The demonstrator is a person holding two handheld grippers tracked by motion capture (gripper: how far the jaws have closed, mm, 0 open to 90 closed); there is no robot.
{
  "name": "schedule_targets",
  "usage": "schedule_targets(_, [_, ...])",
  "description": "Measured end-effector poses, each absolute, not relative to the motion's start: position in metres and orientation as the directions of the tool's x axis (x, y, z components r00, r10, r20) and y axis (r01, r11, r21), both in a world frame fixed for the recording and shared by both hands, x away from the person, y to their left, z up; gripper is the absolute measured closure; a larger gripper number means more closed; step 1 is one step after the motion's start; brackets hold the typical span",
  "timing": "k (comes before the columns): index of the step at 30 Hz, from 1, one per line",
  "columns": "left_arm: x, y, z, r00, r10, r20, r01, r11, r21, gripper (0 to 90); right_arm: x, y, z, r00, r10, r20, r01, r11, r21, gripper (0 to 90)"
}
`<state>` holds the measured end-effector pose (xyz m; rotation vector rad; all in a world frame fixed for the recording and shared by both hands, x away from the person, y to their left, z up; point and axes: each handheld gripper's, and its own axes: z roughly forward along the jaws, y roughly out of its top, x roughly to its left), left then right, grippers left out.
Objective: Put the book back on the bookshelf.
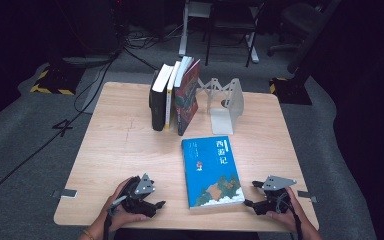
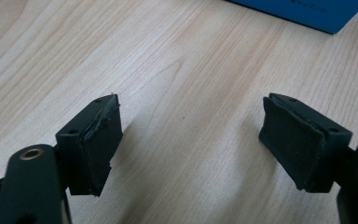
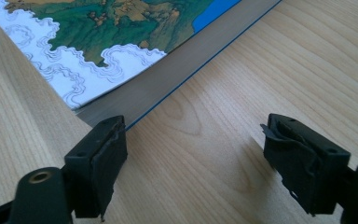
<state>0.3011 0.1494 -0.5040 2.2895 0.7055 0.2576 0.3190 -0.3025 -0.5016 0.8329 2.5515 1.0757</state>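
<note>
Nearest the high camera, at the table's front edge, two hands each hold a black two-jaw gripper. The left gripper [image 1: 156, 204] rests low over bare wood with its jaws spread wide and nothing between them; the right gripper [image 1: 250, 194] also has its jaws wide apart and empty, just beside the book's lower right corner.

Between them lies the blue paperback book with white Chinese title characters [image 1: 211, 171], flat and face up on the front half of the table. Its cover is bright blue, with a green and ochre mountain landscape above white scrolling clouds along the bottom; the right gripper view shows its grey page edge [image 3: 177, 77] close to one jaw.

The light wooden table with rounded corners [image 1: 120, 145] carries, at the back, a row of upright books [image 1: 175, 95] leaning beside a white metal bookend [image 1: 226, 104]. Grey carpet, cables and chair legs surround it in a dark room.
</note>
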Motion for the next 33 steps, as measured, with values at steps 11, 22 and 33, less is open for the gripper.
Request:
schedule_targets(11, [0.308, 0.153, -0.505, 0.847, 0.531, -0.018, 0.394, -0.605, 0.691, 15.3, 0.322, -0.301, -0.502, -0.833, 0.554, -0.004, 0.381, 0.579, 0.721, 23.1])
schedule_targets(22, [0.310, 0.153, -0.505, 0.858, 0.514, -0.019, 0.383, -0.615, 0.689, 14.9, 0.312, -0.250, -0.502, -0.885, 0.466, -0.011, 0.320, 0.625, 0.712, 20.6])
schedule_targets(33, [0.312, 0.152, -0.505, 0.861, 0.508, -0.018, 0.379, -0.618, 0.689, 14.6, 0.305, -0.223, -0.501, -0.889, 0.455, -0.046, 0.289, 0.637, 0.714, 21.2])
